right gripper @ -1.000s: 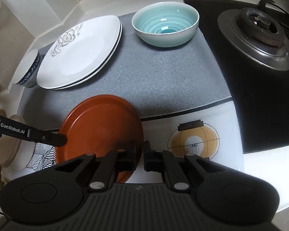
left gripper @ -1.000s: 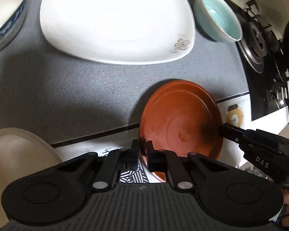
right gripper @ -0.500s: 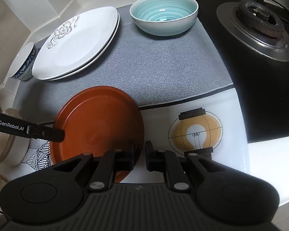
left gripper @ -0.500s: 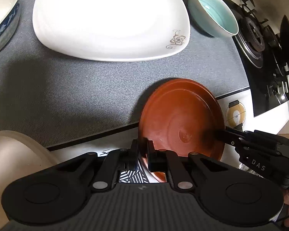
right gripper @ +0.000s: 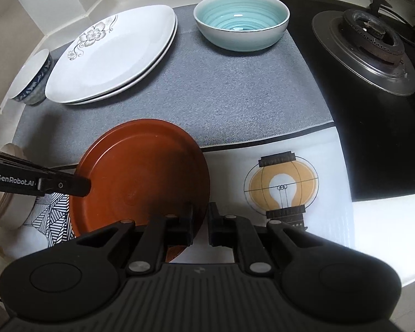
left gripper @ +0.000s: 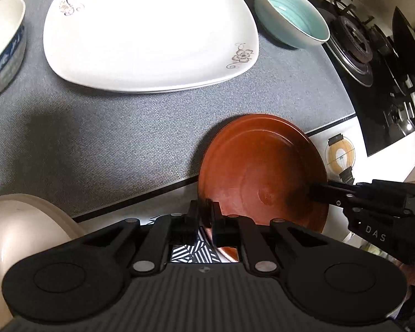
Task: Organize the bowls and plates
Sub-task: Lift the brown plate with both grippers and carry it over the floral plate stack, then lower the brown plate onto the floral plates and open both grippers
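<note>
Right now both grippers pinch one brown plate (right gripper: 141,171) from opposite edges. The left gripper (left gripper: 206,218) has its fingers (left gripper: 192,215) pressed onto the plate's near-left rim, the rim showing as a thin sliver between them. The right gripper (right gripper: 200,221) clamps the plate's near-right edge in the same way, its fingers (right gripper: 215,221) nearly together with the rim caught in the narrow gap.

The plate sits tilted over the front of the tabletop (right gripper: 379,215), half above the grey mat (right gripper: 235,96) and half above a white mat (right gripper: 326,149) printed with a yellow lantern-and-bulb drawing. Whether its underside touches the mats or hangs just clear of them I cannot say from here; the grippers block the near edge.

Farther back on the grey mat lie two white plates (right gripper: 110,55) with grey flower prints, stacked one on the other. A teal bowl (right gripper: 242,22) stands beside them toward the stove, apart from the stack. On the other side of the stack, just beside it, is a small blue-and-white bowl (right gripper: 31,80). A cream-coloured dish (left gripper: 22,229) sits near the left gripper at the tabletop's front, partly out of view. The black gas hob (right gripper: 373,110) with its steel burner (right gripper: 373,44) takes up the far right.
</note>
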Demonstrator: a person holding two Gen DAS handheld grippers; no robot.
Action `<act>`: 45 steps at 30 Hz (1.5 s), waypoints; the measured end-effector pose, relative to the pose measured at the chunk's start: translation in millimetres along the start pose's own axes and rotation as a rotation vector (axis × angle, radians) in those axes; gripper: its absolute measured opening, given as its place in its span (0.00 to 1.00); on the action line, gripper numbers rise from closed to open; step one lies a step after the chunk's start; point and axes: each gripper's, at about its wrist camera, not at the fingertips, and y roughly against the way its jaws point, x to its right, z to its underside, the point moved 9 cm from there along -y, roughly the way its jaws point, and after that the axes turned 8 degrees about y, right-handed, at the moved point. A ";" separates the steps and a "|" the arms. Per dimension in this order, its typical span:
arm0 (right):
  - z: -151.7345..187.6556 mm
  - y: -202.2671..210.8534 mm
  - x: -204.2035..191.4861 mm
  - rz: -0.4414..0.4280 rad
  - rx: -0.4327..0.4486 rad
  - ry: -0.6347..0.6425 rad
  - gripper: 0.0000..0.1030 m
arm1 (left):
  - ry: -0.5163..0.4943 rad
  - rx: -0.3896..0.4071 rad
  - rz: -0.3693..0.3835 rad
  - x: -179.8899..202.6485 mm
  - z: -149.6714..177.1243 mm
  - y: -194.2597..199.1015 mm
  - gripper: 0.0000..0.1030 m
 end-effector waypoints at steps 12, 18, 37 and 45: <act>-34.8 38.0 -22.7 -0.020 0.056 0.052 0.10 | 0.041 0.082 0.053 -9.8 -12.3 48.0 0.09; -68.3 48.1 -27.9 -0.110 0.102 0.084 0.10 | 0.120 0.152 0.002 -18.2 -32.7 78.3 0.09; -206.8 -13.0 -24.3 -0.223 0.153 0.342 0.07 | 0.466 0.191 -0.060 -48.0 -108.8 77.5 0.09; -216.3 -49.2 -38.6 -0.132 0.115 0.334 0.08 | 0.400 0.142 -0.104 -72.5 -136.4 47.6 0.09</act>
